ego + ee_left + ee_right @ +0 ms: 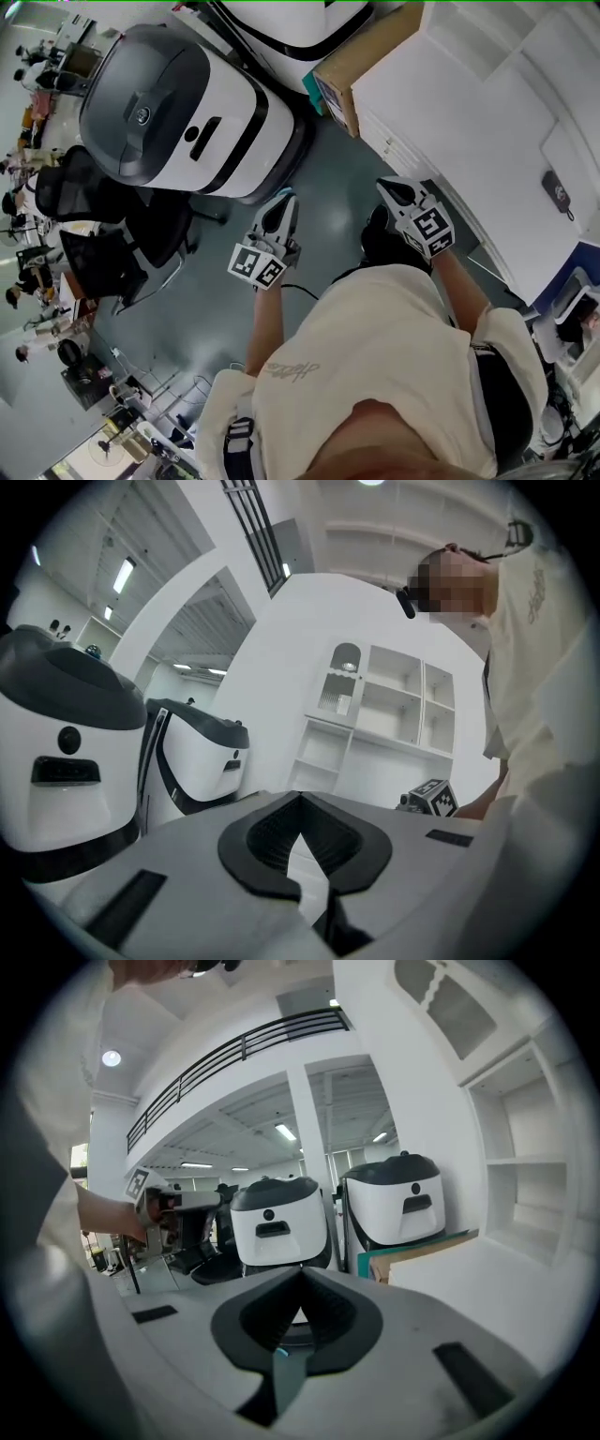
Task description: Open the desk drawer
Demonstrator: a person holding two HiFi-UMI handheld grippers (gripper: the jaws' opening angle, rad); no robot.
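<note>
The white desk (469, 122) stands at the right of the head view, and its drawer fronts (386, 141) face the floor aisle. My right gripper (389, 187) hovers just short of those fronts, apart from them, with its jaws together and nothing in them. In the right gripper view its jaws (302, 1277) meet at the tip, with the desk top (487, 1279) to their right. My left gripper (283, 202) hangs over the grey floor further left, also shut and empty. In the left gripper view its jaws (300, 801) are closed and point at a white shelf unit (384, 714).
A cardboard box (366, 66) leans at the desk's far corner. Two big white and grey machines (178, 112) stand at the left and back. Black office chairs (103, 234) sit at the left. A dark small object (557, 192) lies on the desk top.
</note>
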